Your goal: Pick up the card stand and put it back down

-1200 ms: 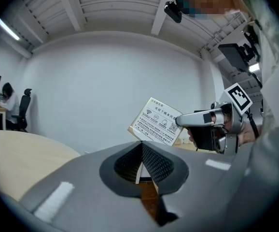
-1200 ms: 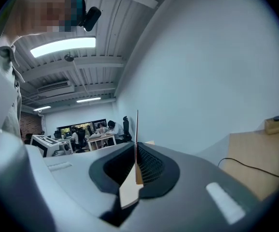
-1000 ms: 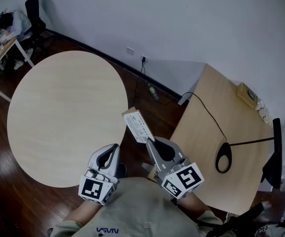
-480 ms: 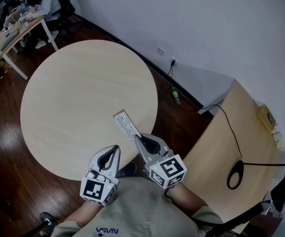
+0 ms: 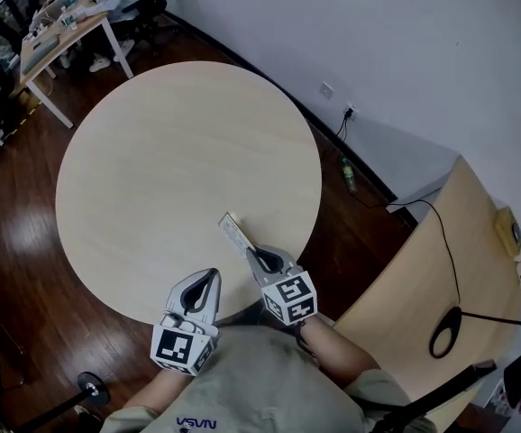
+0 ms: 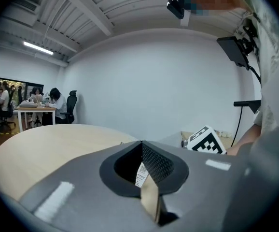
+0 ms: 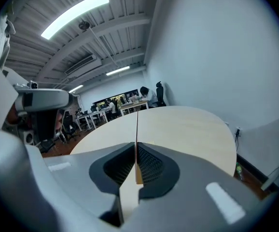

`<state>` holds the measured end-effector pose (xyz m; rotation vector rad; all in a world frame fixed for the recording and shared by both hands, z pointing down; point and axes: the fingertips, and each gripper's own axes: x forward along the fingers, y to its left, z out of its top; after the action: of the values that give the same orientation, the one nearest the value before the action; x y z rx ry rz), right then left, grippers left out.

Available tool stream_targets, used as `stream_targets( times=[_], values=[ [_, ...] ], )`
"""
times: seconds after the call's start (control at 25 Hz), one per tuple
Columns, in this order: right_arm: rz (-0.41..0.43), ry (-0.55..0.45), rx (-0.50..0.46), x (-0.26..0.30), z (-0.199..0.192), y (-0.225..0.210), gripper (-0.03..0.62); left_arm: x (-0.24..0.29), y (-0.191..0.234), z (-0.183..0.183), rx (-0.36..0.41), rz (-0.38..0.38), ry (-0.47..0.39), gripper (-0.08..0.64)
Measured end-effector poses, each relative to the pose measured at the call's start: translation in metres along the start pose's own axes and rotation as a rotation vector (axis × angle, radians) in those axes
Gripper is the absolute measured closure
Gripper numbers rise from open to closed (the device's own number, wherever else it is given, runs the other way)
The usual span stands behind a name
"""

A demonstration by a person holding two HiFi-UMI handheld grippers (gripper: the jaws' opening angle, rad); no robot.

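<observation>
The card stand [image 5: 234,232] is a thin flat card with small print. My right gripper [image 5: 254,254] is shut on its near end and holds it over the near right part of the round wooden table [image 5: 170,142]. In the right gripper view the card stand [image 7: 136,127] shows edge-on, rising from between the closed jaws of the right gripper [image 7: 136,148], with the table [image 7: 188,124] behind it. My left gripper [image 5: 209,279] is shut at the table's near edge, left of the right one, with no task object in it. In the left gripper view its jaws meet, and the left gripper [image 6: 142,143] faces the table [image 6: 43,139].
A second wooden desk [image 5: 423,269] stands at the right with a black cable and a black ring-shaped base [image 5: 444,334]. Office desks with seated people [image 5: 71,12] are at the far left. A bottle [image 5: 348,174] lies on the dark floor by the wall.
Both grippers have come left and down toward the round table. The card stand, earlier over the floor gap between the tables, is now over the table's near right part, still held.
</observation>
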<state>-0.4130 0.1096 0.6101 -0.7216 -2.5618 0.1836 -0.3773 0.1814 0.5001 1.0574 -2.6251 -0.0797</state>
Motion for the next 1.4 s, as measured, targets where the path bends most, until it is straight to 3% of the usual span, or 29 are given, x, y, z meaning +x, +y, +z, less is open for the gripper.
stream_targets(
  times=[0.28,0.56,0.72,0.92,1.04,1.2,1.28,1.4],
  values=[
    [0.007,0.073,-0.008,0.035,-0.040,-0.005,0.577,-0.005,0.013,-0.001,-0.015,0.033,-0.003,0.555],
    [0.018,0.066,0.008,0.042,-0.042,-0.007,0.575,0.000,0.013,0.001,-0.006,0.012,0.001,0.555],
    [0.036,0.116,0.016,0.042,-0.046,-0.010,0.523,0.005,0.011,0.005,-0.006,-0.008,-0.002,0.555],
    [0.008,0.101,0.047,0.004,-0.044,-0.012,0.485,0.012,-0.003,0.009,-0.014,-0.056,-0.012,0.555],
    [-0.061,0.039,0.087,-0.036,-0.033,-0.017,0.489,0.020,-0.019,0.011,-0.016,-0.116,-0.036,0.555],
    [-0.213,-0.099,0.146,-0.098,0.002,-0.030,0.540,0.034,-0.049,0.012,-0.028,-0.246,-0.035,0.543],
    [-0.317,-0.171,0.173,-0.136,0.018,-0.037,0.591,0.042,-0.068,0.012,-0.030,-0.331,-0.023,0.543],
    [-0.491,-0.265,0.205,-0.198,0.030,-0.049,0.592,0.055,-0.108,0.009,-0.006,-0.497,-0.003,0.546]
  ],
)
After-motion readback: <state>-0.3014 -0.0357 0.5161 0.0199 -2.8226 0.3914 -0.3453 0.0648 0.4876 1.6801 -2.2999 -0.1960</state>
